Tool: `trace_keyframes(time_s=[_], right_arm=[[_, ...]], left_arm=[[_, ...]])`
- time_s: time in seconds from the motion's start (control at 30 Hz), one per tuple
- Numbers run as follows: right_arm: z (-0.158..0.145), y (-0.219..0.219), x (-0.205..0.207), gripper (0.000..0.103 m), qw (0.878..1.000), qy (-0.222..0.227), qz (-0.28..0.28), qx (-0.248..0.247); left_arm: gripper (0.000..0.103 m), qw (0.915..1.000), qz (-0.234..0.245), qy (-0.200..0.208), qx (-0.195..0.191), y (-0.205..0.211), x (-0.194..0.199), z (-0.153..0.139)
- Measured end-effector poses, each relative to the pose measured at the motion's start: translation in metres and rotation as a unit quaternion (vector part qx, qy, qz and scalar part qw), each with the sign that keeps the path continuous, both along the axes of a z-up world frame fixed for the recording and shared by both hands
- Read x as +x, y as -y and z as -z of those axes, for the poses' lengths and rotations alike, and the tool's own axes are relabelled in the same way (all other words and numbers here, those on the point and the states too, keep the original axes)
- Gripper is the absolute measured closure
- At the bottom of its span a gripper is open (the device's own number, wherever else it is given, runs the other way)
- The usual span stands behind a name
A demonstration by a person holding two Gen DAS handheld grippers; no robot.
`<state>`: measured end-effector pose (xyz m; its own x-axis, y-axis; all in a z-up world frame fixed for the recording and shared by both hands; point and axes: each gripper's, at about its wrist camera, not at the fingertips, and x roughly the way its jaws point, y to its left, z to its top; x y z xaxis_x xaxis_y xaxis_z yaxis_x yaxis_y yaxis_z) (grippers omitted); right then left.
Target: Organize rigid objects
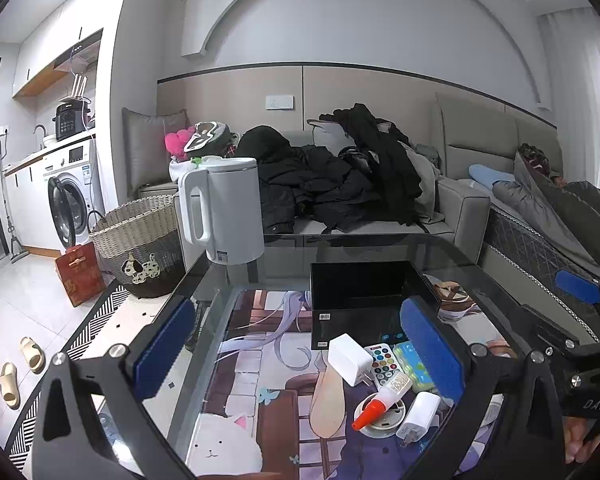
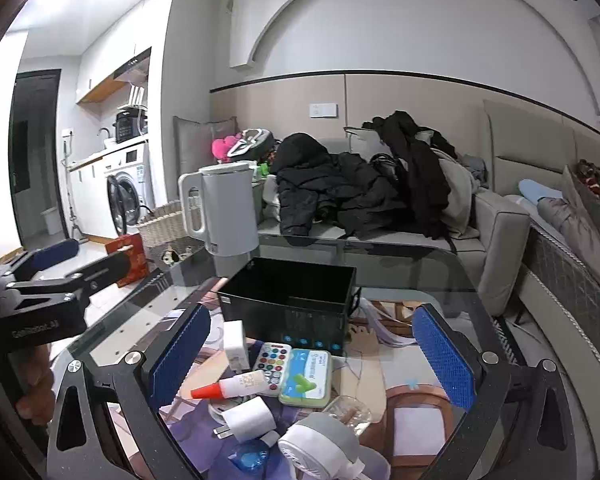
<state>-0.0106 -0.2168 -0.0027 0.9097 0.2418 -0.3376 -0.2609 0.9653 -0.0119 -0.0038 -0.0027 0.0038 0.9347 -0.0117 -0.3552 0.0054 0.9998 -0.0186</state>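
I am hovering both sets of tongs over the glass bench, working across it from left to right. At nine o'clock my left tongs (image 1: 300,356) are hanging with their blue pads spread wide apart and nothing between them touched. At about eleven o'clock the white kettle (image 1: 224,208) is standing upright on the far left corner, probably parked clear of the sorting area. At twelve o'clock the black bin (image 2: 288,300) is sitting open-topped and apparently empty, just behind the clutter, so I judge it is waiting to receive it. In front of it, from left, the square white charger (image 2: 236,344), the orange-capped glue tube (image 2: 232,387), the remote (image 2: 272,364) and the green tin (image 2: 306,378) are lying in a loose heap, touching one another. At three o'clock my right tongs (image 2: 312,360) are also gaping wide, framing that heap, holding nothing.
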Motion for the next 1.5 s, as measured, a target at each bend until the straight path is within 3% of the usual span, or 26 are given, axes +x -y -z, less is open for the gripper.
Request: trace_keyframes(time_s=[0.6, 0.8, 1.07, 1.17, 1.27, 1.33, 1.37, 1.43, 1.5], right_arm=[[0.002, -0.002, -0.001, 0.000, 1.000, 0.005, -0.002, -0.006], [-0.001, 0.001, 0.000, 0.000, 1.000, 0.005, -0.001, 0.001], [0.000, 0.000, -0.002, 0.000, 1.000, 0.009, 0.000, -0.001], [0.000, 0.000, -0.002, 0.000, 1.000, 0.010, 0.000, -0.001], [0.001, -0.001, -0.003, 0.000, 1.000, 0.012, 0.001, -0.002], [0.001, -0.001, -0.002, 0.000, 1.000, 0.011, 0.001, -0.003], [0.002, -0.001, -0.002, 0.000, 1.000, 0.010, 0.000, -0.002], [0.002, -0.001, -0.001, 0.000, 1.000, 0.009, 0.001, -0.003], [0.002, 0.000, 0.000, 0.000, 1.000, 0.008, 0.001, 0.000]], left_arm=[[0.000, 0.9996, 0.029, 0.005, -0.006, 0.002, -0.001, 0.000], [0.001, 0.9993, 0.036, -0.011, -0.006, 0.002, 0.006, 0.002], [0.001, 0.9997, 0.001, 0.004, 0.024, 0.006, 0.003, 0.000], [0.001, 0.9983, -0.025, 0.008, 0.051, 0.009, 0.006, 0.002], [0.001, 0.9985, -0.032, -0.017, 0.042, 0.007, 0.013, 0.008], [0.013, 0.9986, -0.007, -0.040, 0.032, 0.003, 0.018, 0.010], [0.013, 0.9985, -0.004, -0.044, 0.031, 0.002, 0.019, 0.010], [0.010, 0.9990, -0.002, -0.041, 0.018, -0.002, 0.017, 0.007], [0.000, 0.9995, -0.005, -0.031, 0.008, -0.004, 0.012, 0.004]])
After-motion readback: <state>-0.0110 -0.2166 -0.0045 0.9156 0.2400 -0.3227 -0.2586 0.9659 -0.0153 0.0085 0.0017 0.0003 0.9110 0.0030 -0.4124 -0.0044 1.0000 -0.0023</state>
